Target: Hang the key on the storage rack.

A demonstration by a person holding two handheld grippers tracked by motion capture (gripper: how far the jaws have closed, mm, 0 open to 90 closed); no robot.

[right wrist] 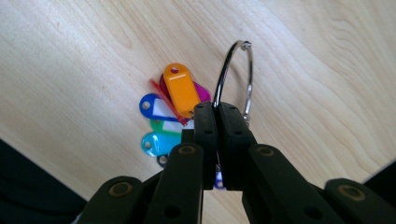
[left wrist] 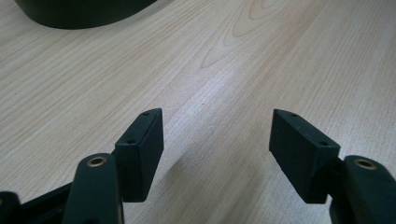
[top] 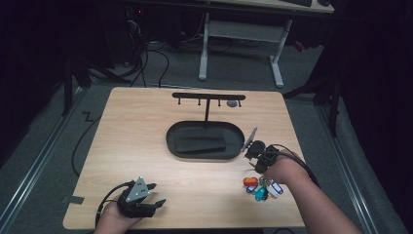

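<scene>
Now the right tool [right wrist: 218, 109] is clamped on a key ring [right wrist: 237, 74].
Next, carry it forward to the hook stand [top: 208, 97]; left tool [left wrist: 217, 149] sits apart.

Looking forward and down on the whole worktop [top: 146, 146] from above its near edge, riding close over bare wood toward the black tray [left wrist: 84, 11] by the left gripper [left wrist: 217, 140], staring down on key tags [right wrist: 180, 91] also seen from high.

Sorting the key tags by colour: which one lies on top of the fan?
The orange tag: it overlaps the purple, red and blue ones beside the right tool.
</scene>
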